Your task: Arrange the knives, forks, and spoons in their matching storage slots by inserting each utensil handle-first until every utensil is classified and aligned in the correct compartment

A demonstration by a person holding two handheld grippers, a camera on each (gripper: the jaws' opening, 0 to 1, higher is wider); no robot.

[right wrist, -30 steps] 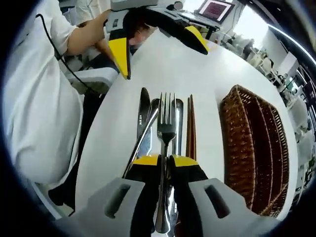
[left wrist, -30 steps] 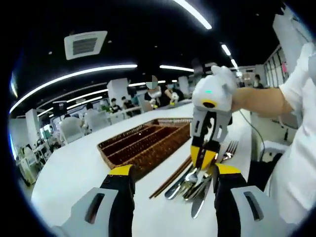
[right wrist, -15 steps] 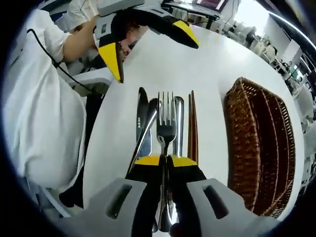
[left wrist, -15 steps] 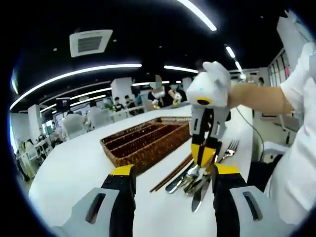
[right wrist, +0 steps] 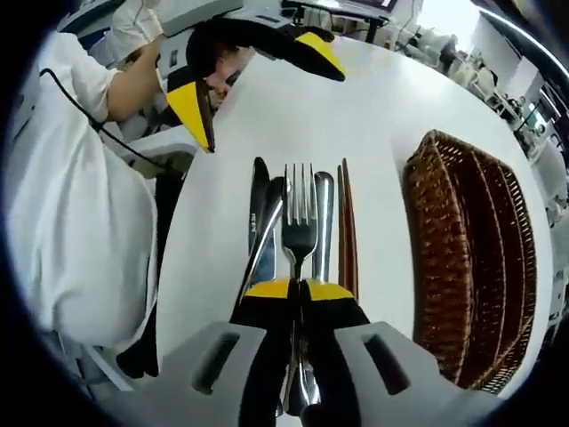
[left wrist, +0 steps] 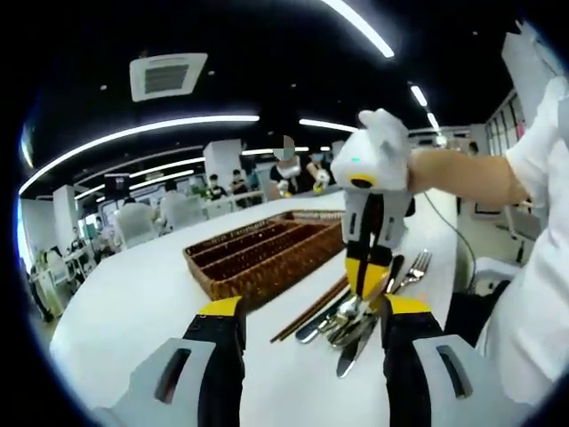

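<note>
Large open hall with a dark black ceiling (left wrist: 267, 53), long white LED strip lights (left wrist: 133, 138) curving across it, and a square white ceiling air-conditioning cassette (left wrist: 167, 75). A long glossy white table (left wrist: 133, 311) runs toward the far end; more white tables and white chairs (left wrist: 133, 227) stand behind it, with seated people (left wrist: 213, 187) in the distance. White square pillar (left wrist: 222, 160) mid-room. In the right gripper view, a laptop with a lit screen (right wrist: 342, 3) sits at the table's far end.

On the table (right wrist: 267, 116), knife (right wrist: 258, 209), fork (right wrist: 300, 218), spoon (right wrist: 324, 222) and chopsticks (right wrist: 347, 231) lie side by side (touching or overlapping), nearer the person's edge; the basket (right wrist: 462, 258) sits apart beyond the chopsticks.
</note>
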